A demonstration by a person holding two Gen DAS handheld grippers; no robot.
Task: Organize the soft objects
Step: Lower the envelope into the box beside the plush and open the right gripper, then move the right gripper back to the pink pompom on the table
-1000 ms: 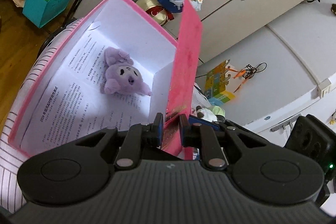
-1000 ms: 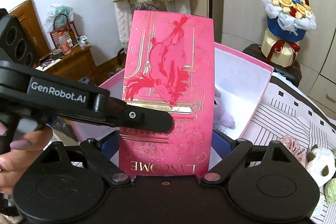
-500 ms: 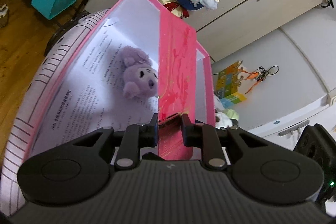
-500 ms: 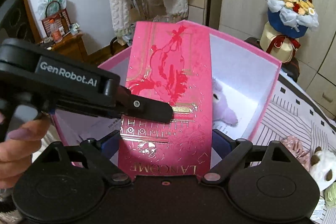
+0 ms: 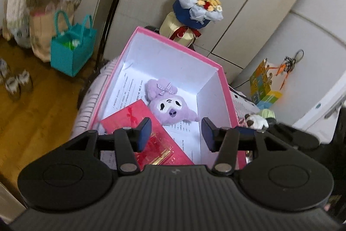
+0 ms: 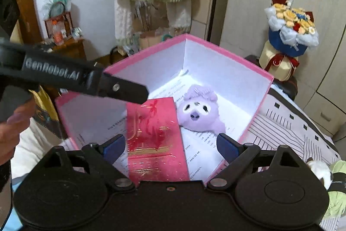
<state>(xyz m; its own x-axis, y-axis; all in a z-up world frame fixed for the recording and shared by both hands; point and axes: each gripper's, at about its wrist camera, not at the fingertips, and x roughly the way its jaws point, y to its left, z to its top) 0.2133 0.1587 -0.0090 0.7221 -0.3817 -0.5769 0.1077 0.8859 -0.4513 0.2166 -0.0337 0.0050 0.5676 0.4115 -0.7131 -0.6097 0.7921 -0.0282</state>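
A pink box (image 5: pixel 225 88) with a white inside stands open on the striped bed; it also shows in the right wrist view (image 6: pixel 257 105). In it lie a purple plush (image 5: pixel 170 107) (image 6: pixel 200 114) and a flat red Lancome packet (image 5: pixel 149 138) (image 6: pixel 154 140) beside it. My left gripper (image 5: pixel 176 136) is open and empty above the box's near end; it shows from the side in the right wrist view (image 6: pixel 121 90). My right gripper (image 6: pixel 170 146) is open and empty over the packet's near end.
A white and brown plush (image 5: pixel 256 121) (image 6: pixel 320 170) and a green soft item (image 5: pixel 267 113) (image 6: pixel 339 185) lie on the bed to the right of the box. A bouquet (image 5: pixel 194 14) (image 6: pixel 287 36) stands behind by the cupboards. A teal bag (image 5: pixel 71 51) sits on the wooden floor.
The red packet was held upright in my left gripper. Now it lies flat in the box beside the purple plush, and my left gripper has opened and let go.
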